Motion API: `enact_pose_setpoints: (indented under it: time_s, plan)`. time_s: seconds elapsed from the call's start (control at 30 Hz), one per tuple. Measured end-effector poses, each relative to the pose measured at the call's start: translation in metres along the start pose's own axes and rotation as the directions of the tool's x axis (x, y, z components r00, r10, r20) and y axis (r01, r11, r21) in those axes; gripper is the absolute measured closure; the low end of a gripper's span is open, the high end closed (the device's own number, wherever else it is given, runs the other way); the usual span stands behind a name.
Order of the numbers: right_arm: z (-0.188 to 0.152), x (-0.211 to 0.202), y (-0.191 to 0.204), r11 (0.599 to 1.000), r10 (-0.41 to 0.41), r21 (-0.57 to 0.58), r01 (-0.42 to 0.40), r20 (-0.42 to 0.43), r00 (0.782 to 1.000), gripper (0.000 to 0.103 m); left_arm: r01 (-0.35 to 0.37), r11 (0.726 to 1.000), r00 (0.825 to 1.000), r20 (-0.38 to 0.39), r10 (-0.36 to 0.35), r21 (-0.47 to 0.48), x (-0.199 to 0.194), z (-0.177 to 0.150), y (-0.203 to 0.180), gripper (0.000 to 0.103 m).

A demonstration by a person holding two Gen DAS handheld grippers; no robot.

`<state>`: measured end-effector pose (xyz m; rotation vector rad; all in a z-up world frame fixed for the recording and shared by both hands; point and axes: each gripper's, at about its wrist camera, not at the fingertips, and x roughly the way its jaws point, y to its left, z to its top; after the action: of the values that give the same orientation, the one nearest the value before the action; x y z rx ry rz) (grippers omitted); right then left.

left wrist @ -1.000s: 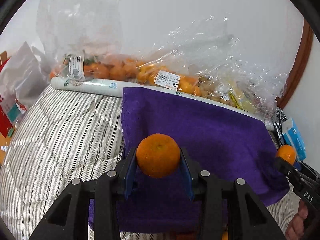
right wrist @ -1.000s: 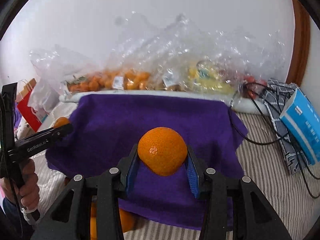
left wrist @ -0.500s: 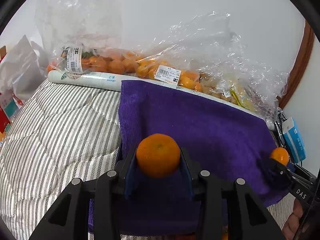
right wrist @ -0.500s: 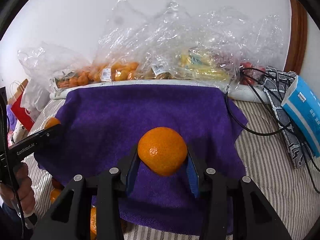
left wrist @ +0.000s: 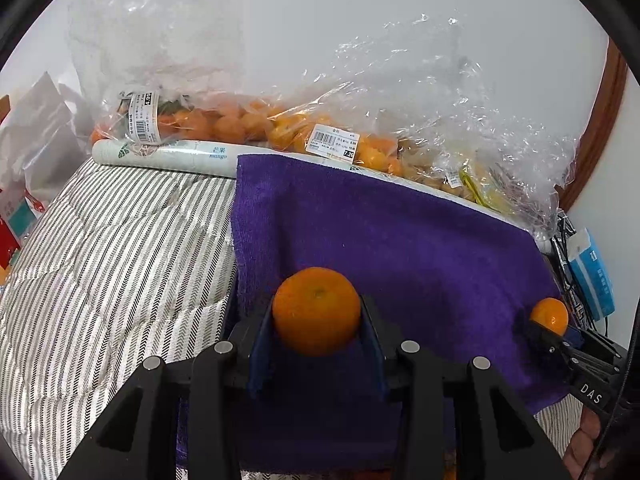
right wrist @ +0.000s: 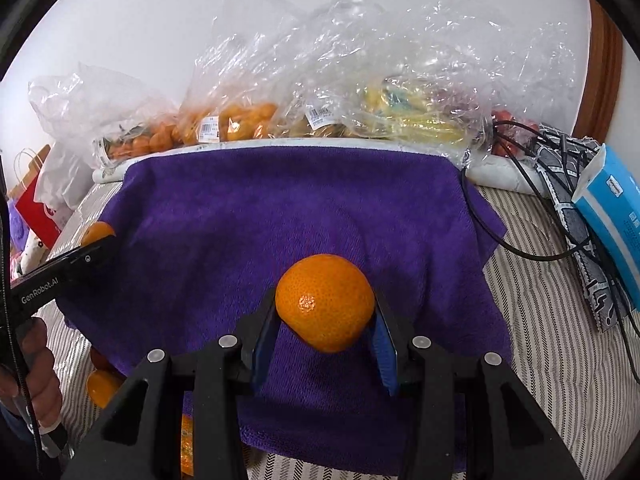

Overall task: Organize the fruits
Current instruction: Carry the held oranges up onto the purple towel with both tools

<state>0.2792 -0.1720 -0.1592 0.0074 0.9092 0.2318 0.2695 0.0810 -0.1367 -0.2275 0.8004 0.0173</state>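
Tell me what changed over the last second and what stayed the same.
The right gripper dipped toward the purple towel, so its view now takes in more of the towel; from the left camera, it and its orange have slid lower over the towel's right edge. Nothing was grasped or released. The left gripper stayed put, and both stay clamped on their oranges.

"mango" on box [left wrist: 176, 154], "GenRobot.AI" on left gripper [right wrist: 96, 240]
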Motion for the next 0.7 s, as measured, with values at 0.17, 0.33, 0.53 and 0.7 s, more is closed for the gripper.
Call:
enact_pose_setpoints:
  time_s: [0.17, 0.33, 0.53, 0.7]
  plan:
    - [-0.0007, 0.0027, 0.002, 1.0, -0.014, -0.009, 0.014, -0.006, 1.0, 0.06, -0.002, 1.0, 1.0, -0.004, 0.002, 0.001, 0.0016, -0.0006, 0.0008, 0.064]
    - [-0.0011, 0.0051, 0.004, 1.0, -0.022, -0.019, 0.022, -0.012, 1.0, 0.06, -0.009, 1.0, 1.0, -0.006, 0.009, 0.009, 0.0036, -0.0017, -0.0003, 0.064]
    - [-0.0017, 0.0081, 0.0064, 0.999, -0.043, -0.028, 0.043, -0.021, 0.999, 0.06, -0.019, 1.0, 1.0, -0.013, 0.019, 0.022, 0.0059, -0.003, -0.0019, 0.064]
    - [-0.0015, 0.0101, 0.0079, 0.998, -0.051, -0.039, 0.05, -0.024, 0.998, 0.06, -0.029, 0.999, 0.999, -0.015, 0.03, 0.034, 0.0072, -0.0034, -0.0039, 0.064]
